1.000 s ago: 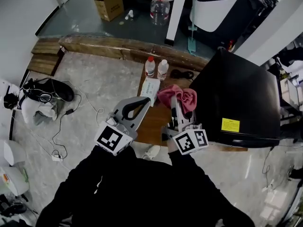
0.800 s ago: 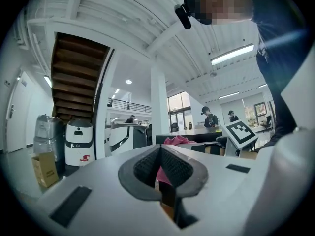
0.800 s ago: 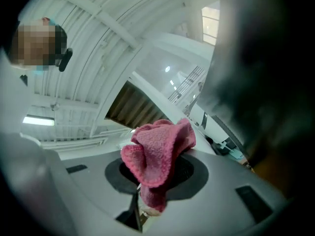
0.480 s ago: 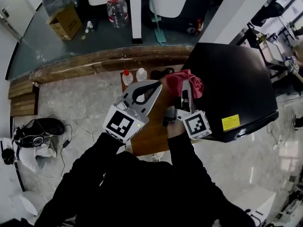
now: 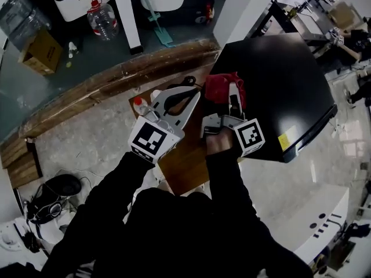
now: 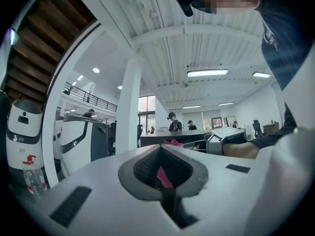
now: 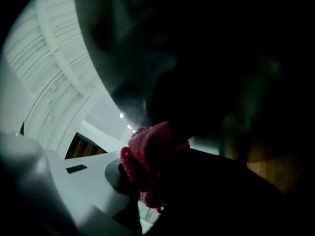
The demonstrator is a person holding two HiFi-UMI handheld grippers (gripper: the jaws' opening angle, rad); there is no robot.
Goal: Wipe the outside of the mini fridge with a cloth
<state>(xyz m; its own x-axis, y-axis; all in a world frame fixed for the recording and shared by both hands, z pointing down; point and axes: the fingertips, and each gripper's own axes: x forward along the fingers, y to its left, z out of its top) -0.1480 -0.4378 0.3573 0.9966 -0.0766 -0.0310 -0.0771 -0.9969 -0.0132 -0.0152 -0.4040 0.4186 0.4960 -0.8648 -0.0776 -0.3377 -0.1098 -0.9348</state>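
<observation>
Red cloth (image 5: pixel 222 87) is showing bunched at the near-left edge of the black mini fridge (image 5: pixel 278 80) in the head view, and my right gripper (image 5: pixel 234 97) is clenching it from behind. My left gripper (image 5: pixel 186 99) is hovering just beside it, over the wooden worktop (image 5: pixel 185 164), touching nothing I can see.

Over to the left gripper view: my fingers (image 6: pixel 98 191) are pressing together with nothing gripped. A sliver of pink is peeking through the opening between them, and I cannot tell what it is.

Now the right gripper view: the cloth is sitting pinched between my fingers, and the fridge's dark surface is filling most of the frame, very near. Whether cloth and panel are actually touching, I cannot tell.

I'm judging this as the start of a wiping stroke along the fridge's edge. The next move is calling for pressing the cloth flat and sweeping it across the panel with a firm grip.
</observation>
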